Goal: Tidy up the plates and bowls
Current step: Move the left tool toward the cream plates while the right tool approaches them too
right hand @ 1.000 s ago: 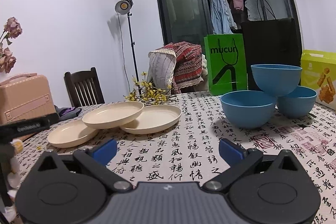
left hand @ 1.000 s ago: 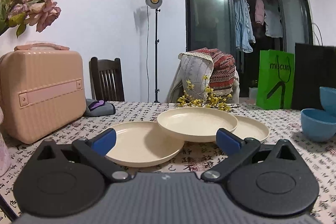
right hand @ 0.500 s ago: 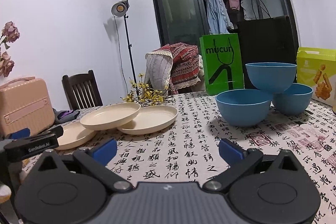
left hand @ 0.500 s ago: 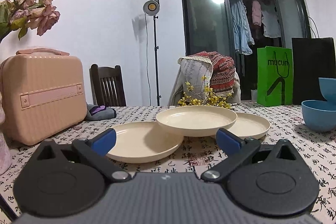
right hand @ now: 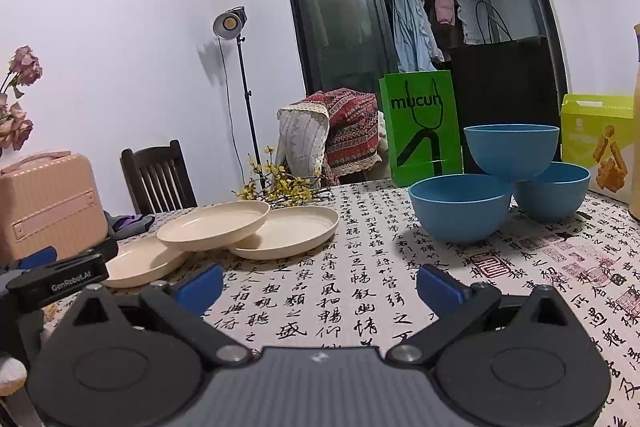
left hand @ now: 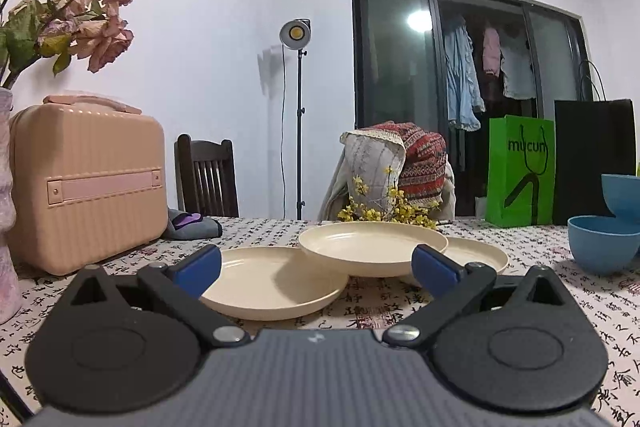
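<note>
Three cream plates lie on the printed tablecloth. The middle plate rests tilted across the left plate and the right plate. Three blue bowls stand to the right: a near bowl, a far bowl, and a top bowl perched on both. My left gripper is open just in front of the plates, holding nothing. My right gripper is open over bare cloth, short of the bowls.
A pink hard case and a vase of dried roses stand at the left. Yellow flower sprigs lie behind the plates. A green bag, a black bag and a yellow box line the far right.
Both grippers have dropped lower and nearer the table, so the plates and bowls look flatter and closer. Nothing on the table has moved.
</note>
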{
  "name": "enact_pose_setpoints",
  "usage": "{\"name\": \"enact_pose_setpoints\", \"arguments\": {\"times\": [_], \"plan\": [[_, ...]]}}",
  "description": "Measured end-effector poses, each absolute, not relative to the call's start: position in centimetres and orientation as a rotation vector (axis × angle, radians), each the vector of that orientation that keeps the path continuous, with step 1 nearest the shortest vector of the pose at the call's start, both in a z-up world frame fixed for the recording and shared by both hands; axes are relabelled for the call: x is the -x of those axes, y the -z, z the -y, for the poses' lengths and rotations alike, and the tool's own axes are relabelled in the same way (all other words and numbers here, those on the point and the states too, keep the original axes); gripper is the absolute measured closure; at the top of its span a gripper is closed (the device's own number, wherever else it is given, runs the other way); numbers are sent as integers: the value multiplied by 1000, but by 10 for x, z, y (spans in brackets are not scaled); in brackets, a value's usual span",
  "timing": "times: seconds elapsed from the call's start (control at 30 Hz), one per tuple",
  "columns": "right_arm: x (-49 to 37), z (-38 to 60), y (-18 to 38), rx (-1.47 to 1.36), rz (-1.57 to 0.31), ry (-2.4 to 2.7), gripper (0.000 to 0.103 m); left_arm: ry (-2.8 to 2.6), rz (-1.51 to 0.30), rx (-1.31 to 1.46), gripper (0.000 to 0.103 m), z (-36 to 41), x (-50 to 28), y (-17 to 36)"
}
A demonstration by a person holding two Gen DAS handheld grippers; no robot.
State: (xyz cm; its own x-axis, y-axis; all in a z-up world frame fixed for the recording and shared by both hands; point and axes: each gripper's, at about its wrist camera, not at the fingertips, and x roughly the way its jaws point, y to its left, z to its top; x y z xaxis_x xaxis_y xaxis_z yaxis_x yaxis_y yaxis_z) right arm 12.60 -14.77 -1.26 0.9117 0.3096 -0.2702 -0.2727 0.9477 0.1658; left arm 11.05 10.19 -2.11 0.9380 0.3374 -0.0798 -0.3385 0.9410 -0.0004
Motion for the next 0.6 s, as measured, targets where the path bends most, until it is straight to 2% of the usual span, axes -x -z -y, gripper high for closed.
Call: {"name": "enact_pose_setpoints", "arguments": {"times": [0.6], "plan": [[-147, 131, 7, -105, -273, -310, 0, -339, -47, 16, 0, -100, -104, 21]]}}
